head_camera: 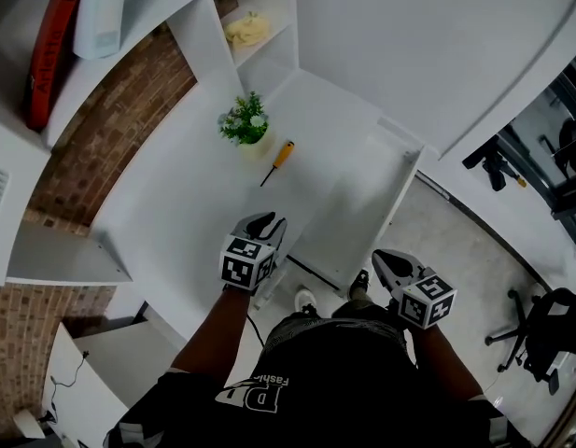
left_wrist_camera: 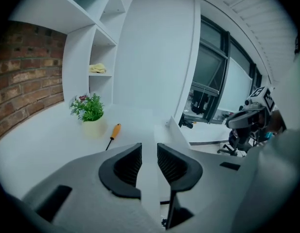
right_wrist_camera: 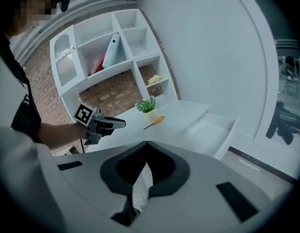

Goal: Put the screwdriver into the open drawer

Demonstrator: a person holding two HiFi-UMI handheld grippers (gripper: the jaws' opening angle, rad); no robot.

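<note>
Reaching looks to be the step in hand: the screwdriver [head_camera: 277, 163] lies on the white worktop [head_camera: 175, 213] just beside the small potted plant [head_camera: 245, 122], well apart from both grippers, with the open drawer [head_camera: 362, 203] to its right. The left gripper [head_camera: 265, 224] is the nearer one, its jaws parted by a narrow gap and empty. The right gripper [head_camera: 388, 261] has its jaws together on nothing. Widening the left jaws and coming down across the orange handle, on the side away from the plant, seems the cleanest pick.
</note>
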